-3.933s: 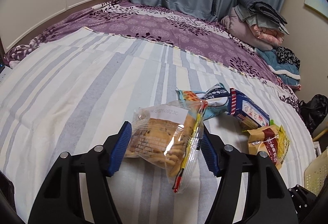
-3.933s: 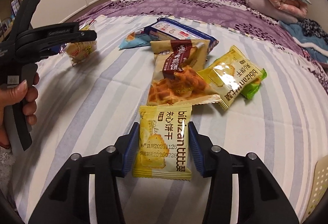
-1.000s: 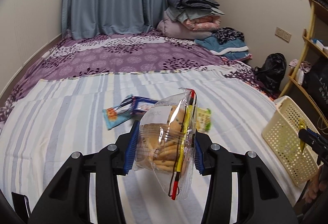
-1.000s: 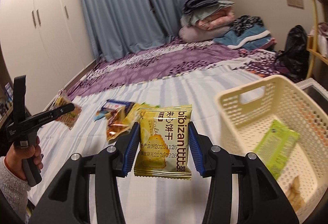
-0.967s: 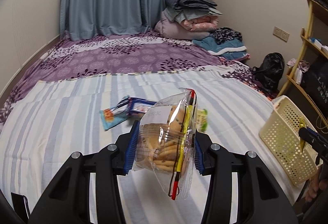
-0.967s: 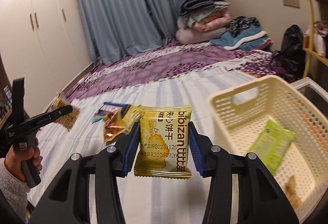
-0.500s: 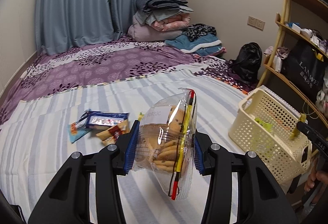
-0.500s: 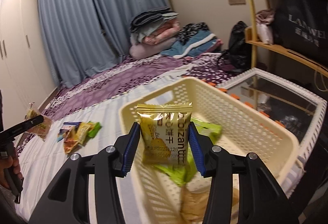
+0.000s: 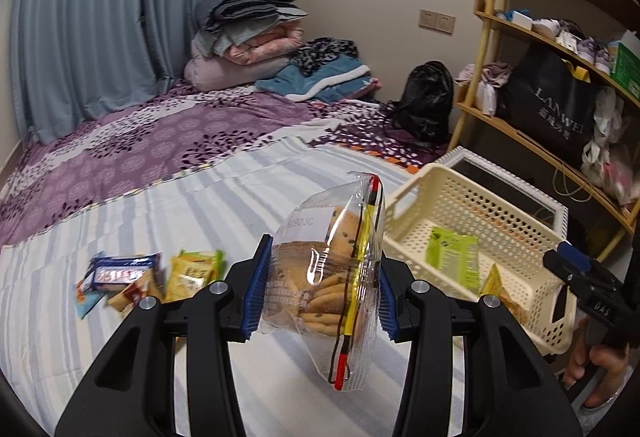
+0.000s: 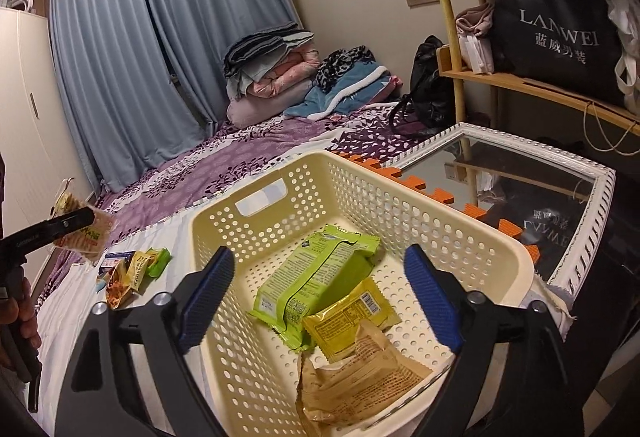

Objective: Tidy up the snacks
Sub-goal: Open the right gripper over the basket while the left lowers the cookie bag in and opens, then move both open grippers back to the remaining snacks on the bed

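You have a bed (image 9: 168, 221) under a striped sheet, a purple floral cover (image 9: 132, 141) across its far half. A loose pile of snacks (image 9: 148, 277) lies mid-sheet. The basket (image 10: 400, 197) sits at the bed's right edge. Folded bedding (image 9: 248, 37) is stacked in the far corner.

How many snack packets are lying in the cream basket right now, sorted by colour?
Green packet: 1
Yellow packet: 1
Tan packet: 1
Total in the basket: 3
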Available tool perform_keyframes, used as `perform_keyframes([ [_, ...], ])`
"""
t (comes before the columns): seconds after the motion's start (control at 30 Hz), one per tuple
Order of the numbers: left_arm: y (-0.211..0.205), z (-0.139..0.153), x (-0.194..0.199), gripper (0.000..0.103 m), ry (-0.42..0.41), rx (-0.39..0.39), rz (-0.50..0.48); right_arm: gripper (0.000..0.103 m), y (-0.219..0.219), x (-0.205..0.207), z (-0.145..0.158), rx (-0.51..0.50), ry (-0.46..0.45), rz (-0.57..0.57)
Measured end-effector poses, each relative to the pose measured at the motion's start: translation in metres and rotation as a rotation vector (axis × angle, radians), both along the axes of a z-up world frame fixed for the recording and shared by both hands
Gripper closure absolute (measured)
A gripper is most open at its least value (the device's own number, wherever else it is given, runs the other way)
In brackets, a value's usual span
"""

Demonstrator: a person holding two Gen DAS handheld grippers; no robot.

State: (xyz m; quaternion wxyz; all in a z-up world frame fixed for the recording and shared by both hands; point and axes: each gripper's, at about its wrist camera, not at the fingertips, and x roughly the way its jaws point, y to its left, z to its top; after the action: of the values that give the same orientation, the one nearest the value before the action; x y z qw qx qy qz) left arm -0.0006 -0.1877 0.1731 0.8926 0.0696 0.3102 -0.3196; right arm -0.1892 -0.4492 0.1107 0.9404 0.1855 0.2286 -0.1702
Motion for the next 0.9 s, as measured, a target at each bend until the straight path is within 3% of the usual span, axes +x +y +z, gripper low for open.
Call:
perform_keyframes([
  [0.5, -0.113, -0.006, -0.01, 0.056, 0.051, -0.011, -0.223, 0.01, -0.005, -0.007, 0.001, -0.02, 0.007, -0.001],
  [0.57, -0.123, -0.008, -0.009, 0.045, 0.062, -0.013, -0.237, 0.01, -0.005, -0.006, 0.001, -0.014, 0.007, 0.001],
  [0.6, -0.126, -0.009, -0.009, 0.019, 0.068, -0.013, -0.236, 0.01, -0.005, -0.006, 0.001, -0.011, 0.008, 0.001],
  [0.63, -0.128, -0.009, -0.008, 0.003, 0.059, -0.012, -0.215, 0.01, -0.006, -0.006, 0.001, -0.009, 0.009, 0.0],
  [0.9, -0.118, -0.006, -0.001, 0.003, 0.035, 0.015, -0.145, 0.005, -0.006, -0.004, 0.0, 0.004, -0.003, -0.003],
])
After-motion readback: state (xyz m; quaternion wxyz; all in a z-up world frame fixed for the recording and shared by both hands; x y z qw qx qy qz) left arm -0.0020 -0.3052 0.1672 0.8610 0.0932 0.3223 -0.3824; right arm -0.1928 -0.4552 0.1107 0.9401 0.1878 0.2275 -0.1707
